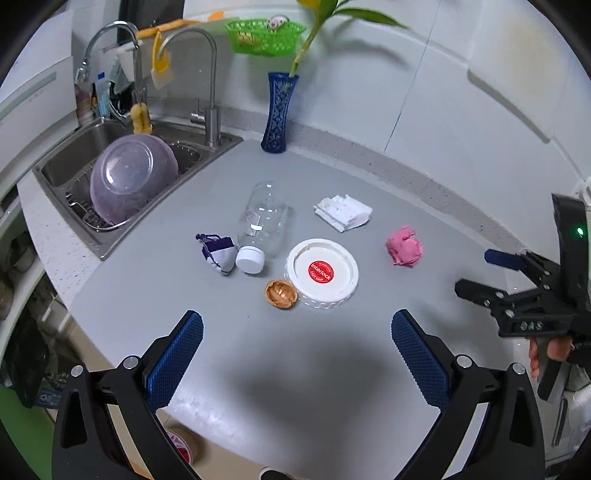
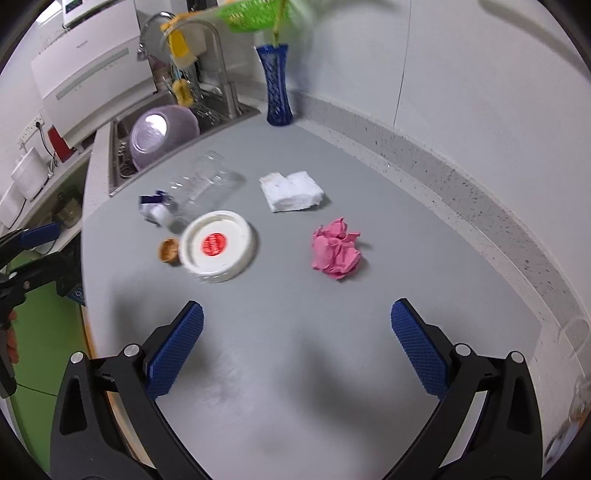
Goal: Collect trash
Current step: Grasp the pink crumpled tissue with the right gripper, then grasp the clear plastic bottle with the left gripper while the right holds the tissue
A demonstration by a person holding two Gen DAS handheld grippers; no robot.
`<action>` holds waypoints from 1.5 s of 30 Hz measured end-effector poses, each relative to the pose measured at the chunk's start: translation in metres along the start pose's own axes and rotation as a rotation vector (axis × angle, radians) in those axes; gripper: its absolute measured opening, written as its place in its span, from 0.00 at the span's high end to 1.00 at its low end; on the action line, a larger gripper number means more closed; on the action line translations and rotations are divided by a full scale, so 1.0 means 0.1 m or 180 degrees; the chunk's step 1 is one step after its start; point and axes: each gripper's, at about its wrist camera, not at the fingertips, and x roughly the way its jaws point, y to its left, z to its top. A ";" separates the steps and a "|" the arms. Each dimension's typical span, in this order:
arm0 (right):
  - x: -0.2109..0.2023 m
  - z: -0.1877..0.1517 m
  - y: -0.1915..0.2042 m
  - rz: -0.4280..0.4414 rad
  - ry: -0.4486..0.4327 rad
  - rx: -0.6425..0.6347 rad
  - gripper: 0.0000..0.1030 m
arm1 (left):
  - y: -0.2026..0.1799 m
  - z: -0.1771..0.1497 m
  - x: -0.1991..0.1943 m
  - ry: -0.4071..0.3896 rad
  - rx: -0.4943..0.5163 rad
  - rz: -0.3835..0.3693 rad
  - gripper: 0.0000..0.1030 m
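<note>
Pink paper ball (image 2: 336, 250), white lid (image 1: 322, 273) — red label, blue vase (image 1: 278, 112).

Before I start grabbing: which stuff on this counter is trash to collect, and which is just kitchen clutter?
Likely trash:
clear plastic bottle
white jar lid
walnut shell
pink crumpled paper
white tissue wad
purple wrapper

Leave alone:
blue vase
purple bowl on the sink rack
green basket

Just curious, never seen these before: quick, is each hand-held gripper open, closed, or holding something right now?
Left hand-held gripper: open, holding nothing.
Right hand-held gripper: open, holding nothing.
</note>
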 end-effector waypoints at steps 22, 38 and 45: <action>1.24 0.43 -0.34 0.0100 0.0544 -0.0291 0.63 | 0.12 0.36 0.68 0.0218 -0.0225 0.0114 0.05; 0.82 0.57 -0.31 0.0202 0.0328 -0.0304 0.70 | 0.19 0.90 1.14 0.0305 0.0027 0.0140 0.05; 0.68 0.52 -0.38 0.0180 0.0286 -0.0288 0.70 | 0.28 1.05 1.62 0.0554 0.0067 0.0250 0.05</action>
